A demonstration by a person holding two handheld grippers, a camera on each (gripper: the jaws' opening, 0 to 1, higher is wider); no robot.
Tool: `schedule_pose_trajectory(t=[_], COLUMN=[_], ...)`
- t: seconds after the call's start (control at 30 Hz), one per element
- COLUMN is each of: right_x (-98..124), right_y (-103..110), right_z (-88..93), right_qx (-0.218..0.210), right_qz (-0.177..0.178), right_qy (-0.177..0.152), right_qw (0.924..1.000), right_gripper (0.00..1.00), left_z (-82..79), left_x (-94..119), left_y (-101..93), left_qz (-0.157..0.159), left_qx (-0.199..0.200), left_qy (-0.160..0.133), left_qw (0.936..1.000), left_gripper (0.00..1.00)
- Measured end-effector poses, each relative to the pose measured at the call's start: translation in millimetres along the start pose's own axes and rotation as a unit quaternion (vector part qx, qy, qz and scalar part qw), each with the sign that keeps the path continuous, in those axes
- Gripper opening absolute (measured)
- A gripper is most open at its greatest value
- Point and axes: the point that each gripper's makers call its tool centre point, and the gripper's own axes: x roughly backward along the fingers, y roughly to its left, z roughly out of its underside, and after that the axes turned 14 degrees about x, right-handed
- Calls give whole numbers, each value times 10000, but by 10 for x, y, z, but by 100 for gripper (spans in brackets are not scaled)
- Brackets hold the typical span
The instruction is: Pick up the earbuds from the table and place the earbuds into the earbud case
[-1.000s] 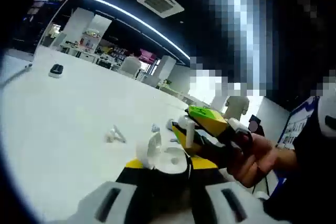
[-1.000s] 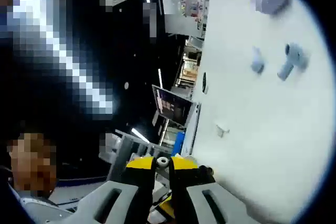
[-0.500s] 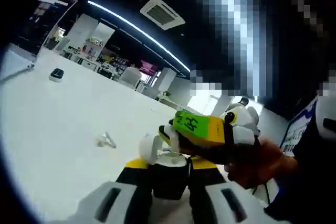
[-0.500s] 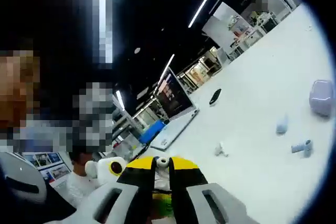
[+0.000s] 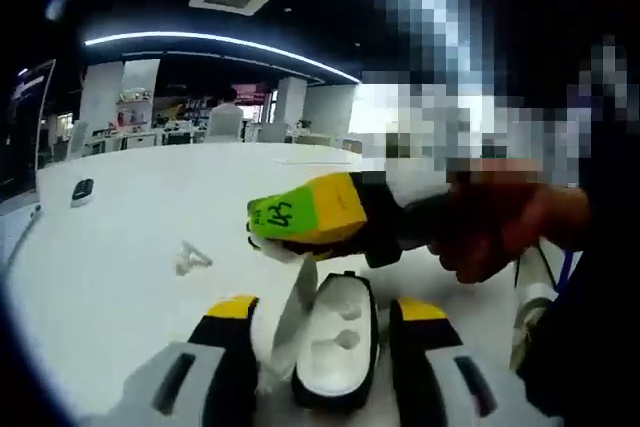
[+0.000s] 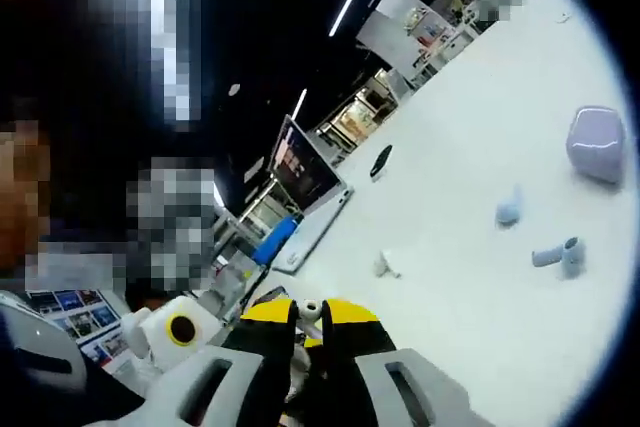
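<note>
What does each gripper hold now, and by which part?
The left gripper holds the open earbud case by its two sides. The right gripper pinches a white earbud at its tips.

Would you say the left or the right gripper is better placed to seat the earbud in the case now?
Right: the right gripper pinches an earbud, while the left gripper grips the open case.

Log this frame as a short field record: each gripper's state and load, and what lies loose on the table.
left gripper: shut on the open earbud case
right gripper: shut on a white earbud, seen above the case in the left gripper view
table: white
loose items: white earbud on table, blue earbud, blue case, small blue piece
</note>
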Motion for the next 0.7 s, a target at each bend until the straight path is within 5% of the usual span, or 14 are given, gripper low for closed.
schedule_pose_trajectory(t=[0.17, 0.33, 0.47, 0.53, 0.57, 0.63, 0.67, 0.7], right_x=[42, 148, 187, 182, 174, 159, 161, 176], right_y=[47, 172, 338, 492, 565, 661, 668, 680], right_z=[-129, -407, -598, -699, -729, -791, -800, -815], right_qx=[-423, -1563, -2071, -1912, -1811, -1691, -1622, -1473], right_qz=[-182, -638, -1124, -1440, -1557, -1706, -1692, -1680], right_qy=[-381, -966, -1226, -1311, -1304, -1264, -1258, -1248], right_qw=[9982, 9809, 9641, 9621, 9623, 9624, 9640, 9667], right_gripper=[10, 10, 10, 10, 10, 10, 10, 10], left_z=[-106, -325, -546, -663, -760, -1009, -1117, -1181], left_x=[33, 300, 350, 347, 349, 404, 427, 413], left_y=[41, -67, -12, -110, -221, -435, -485, -468], left_qz=[34, 26, -67, 232, 630, 1459, 1687, 1661], left_qx=[-46, -47, 40, 332, 665, 1331, 1506, 1475], left_qy=[-304, -897, -1009, -1103, -1265, -1634, -1760, -1798], left_qw=[9995, 9960, 9949, 9931, 9877, 9666, 9581, 9583], left_gripper=[57, 55, 40, 32, 30, 27, 27, 25])
